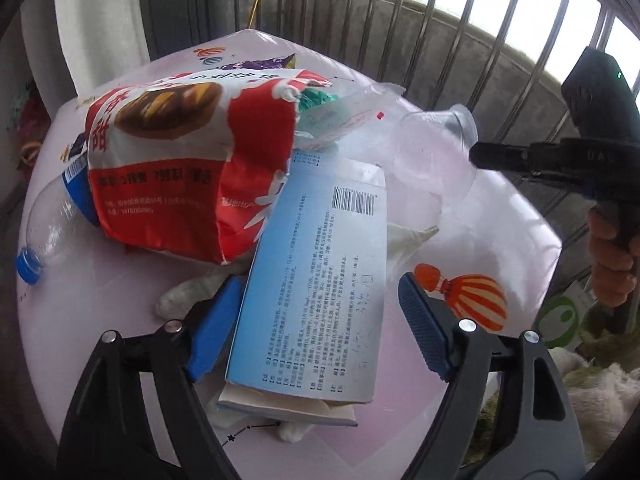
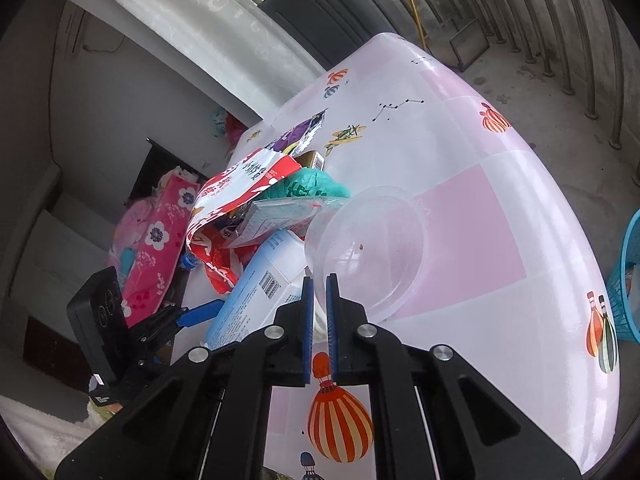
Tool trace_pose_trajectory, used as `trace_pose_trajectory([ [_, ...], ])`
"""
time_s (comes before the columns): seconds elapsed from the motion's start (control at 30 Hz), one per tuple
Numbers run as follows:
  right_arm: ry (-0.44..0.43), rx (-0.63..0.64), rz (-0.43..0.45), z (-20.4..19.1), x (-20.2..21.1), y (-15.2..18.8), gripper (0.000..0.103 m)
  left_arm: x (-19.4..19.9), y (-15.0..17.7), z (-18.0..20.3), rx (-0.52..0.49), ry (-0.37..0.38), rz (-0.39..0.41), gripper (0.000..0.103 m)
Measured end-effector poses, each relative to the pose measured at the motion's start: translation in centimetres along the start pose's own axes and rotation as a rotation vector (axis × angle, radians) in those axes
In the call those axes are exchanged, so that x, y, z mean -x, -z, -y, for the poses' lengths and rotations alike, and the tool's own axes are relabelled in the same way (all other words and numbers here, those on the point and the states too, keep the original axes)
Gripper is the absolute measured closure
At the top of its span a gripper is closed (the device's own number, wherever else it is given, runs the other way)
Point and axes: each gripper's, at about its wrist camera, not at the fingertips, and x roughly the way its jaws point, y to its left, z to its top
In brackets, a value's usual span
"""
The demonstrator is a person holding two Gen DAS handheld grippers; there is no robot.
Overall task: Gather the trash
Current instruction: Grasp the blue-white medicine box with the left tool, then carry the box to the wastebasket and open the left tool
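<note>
A heap of trash lies on the pink-and-white table (image 1: 500, 232). A light blue printed carton (image 1: 320, 280) lies between the pads of my left gripper (image 1: 320, 280), which stands open around it; the right pad is clear of the carton. Behind it are a red-and-white snack bag (image 1: 180, 168) and a clear bottle with a blue cap (image 1: 28, 264). My right gripper (image 2: 319, 280) is shut on the rim of a clear plastic cup (image 2: 364, 248), tilted on its side beside the heap. The same cup (image 1: 436, 152) shows at the right gripper (image 1: 478, 156) in the left wrist view.
A teal bag (image 2: 316, 188), a purple wrapper (image 2: 304, 132) and white tissue wads (image 1: 180, 300) belong to the heap. A blue mesh basket (image 2: 628, 280) stands off the table's right edge. Metal railings (image 1: 440, 20) run behind the table. A person's hand (image 1: 612, 264) holds the right gripper's handle.
</note>
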Motion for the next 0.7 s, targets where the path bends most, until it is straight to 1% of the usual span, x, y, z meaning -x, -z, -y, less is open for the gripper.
trace_pose_trajectory([
  [0.1,0.003,-0.003,0.0,-0.1,-0.1,-0.2,0.096,-0.8,-0.2,1.0,-0.07,-0.058,-0.008,0.027],
  [0.17,0.007,-0.003,0.002,-0.2,-0.1,-0.2,0.096,-1.1,-0.3,1.7,-0.102,-0.1,-0.004,0.034],
  [0.23,0.01,-0.004,0.006,-0.2,0.0,-0.2,0.097,-1.0,-0.3,1.9,-0.105,-0.105,0.005,0.035],
  [0.3,0.01,-0.007,0.01,-0.1,0.2,-0.1,0.097,-0.4,-0.3,1.7,-0.084,-0.091,0.018,0.035],
  [0.43,-0.014,-0.02,0.028,0.0,1.0,-0.2,0.098,1.3,-0.5,1.0,-0.041,-0.029,0.049,0.035],
  [0.7,-0.073,-0.051,0.073,0.7,2.7,-0.1,0.098,5.2,0.1,-0.1,0.092,0.197,0.101,0.035],
])
